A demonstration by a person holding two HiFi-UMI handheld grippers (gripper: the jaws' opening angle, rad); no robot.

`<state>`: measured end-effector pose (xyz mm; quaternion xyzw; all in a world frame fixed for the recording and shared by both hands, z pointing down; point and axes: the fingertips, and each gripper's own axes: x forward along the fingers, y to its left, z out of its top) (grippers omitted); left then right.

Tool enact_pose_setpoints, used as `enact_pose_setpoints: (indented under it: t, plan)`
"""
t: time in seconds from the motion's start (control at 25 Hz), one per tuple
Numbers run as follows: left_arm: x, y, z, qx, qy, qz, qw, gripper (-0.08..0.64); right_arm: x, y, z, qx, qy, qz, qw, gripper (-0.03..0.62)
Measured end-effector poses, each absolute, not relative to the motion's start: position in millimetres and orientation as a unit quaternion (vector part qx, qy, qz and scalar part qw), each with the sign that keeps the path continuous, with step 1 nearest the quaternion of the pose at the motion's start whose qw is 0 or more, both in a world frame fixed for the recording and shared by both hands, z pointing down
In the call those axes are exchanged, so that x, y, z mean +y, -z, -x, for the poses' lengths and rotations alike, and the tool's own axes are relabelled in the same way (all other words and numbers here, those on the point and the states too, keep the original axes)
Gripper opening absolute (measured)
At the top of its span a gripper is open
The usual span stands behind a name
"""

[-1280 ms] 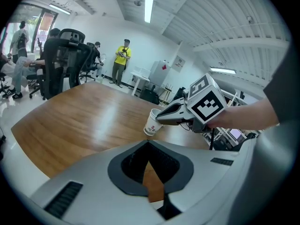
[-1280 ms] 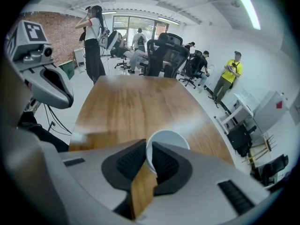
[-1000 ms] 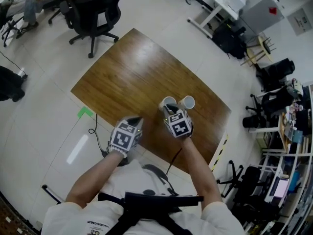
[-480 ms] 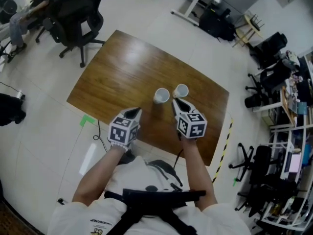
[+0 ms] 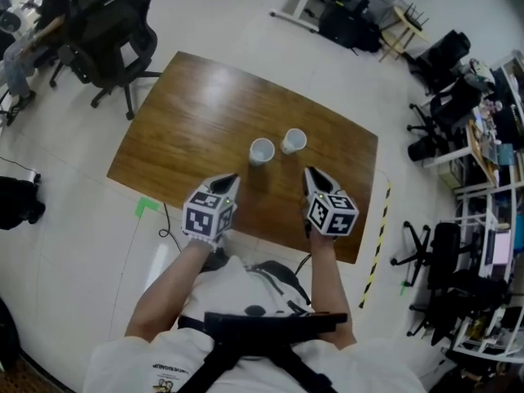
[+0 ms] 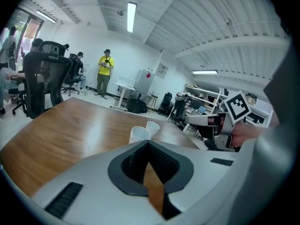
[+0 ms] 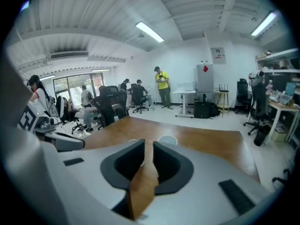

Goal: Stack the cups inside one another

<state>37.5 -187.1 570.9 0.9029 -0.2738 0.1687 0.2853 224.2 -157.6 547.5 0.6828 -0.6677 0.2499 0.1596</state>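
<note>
Backed right tongs (image 5: 312, 173) off, slightly parted, empty; kept left tongs (image 5: 228, 180) shut, empty. Parked 2 cups (image 5: 261, 151) side by side on worktop (image 5: 196, 113), unstacked.

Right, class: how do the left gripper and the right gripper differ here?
The left gripper has its jaws meeting at the tips; the right gripper has them slightly apart. The left gripper sits left of the nearer cup, the right gripper right of the farther cup. Both are empty and short of the cups.
</note>
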Motion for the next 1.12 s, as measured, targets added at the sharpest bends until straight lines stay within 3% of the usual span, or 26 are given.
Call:
enact_pose_setpoints:
  t: [0.12,0.28,0.84,0.96,1.12]
  plan:
    - [-180,-572,-43,-0.268,-0.174,-0.902,0.292,-0.003,-158,-552,-230,-0.673,-0.231,-0.669,0.216,0.159]
    - [-166,-575,-57,-0.253,-0.19,-0.904,0.288,-0.005,-168,-563,-245,-0.681,-0.206,-0.639,0.293,0.198]
    - [-155,-582,-110,-0.24,-0.215,-0.902,0.287,-0.005,-221,-610,-259,-0.721,-0.178,-0.534,0.403,0.195]
    - [-156,-585,-118,-0.247,-0.217,-0.897,0.295,-0.005,-229,-616,-254,-0.733,-0.166,-0.501,0.43,0.147]
    - [-161,-590,-122,-0.259,-0.218,-0.891,0.304,-0.005,-237,-632,-250,-0.739,-0.161,-0.463,0.462,0.143]
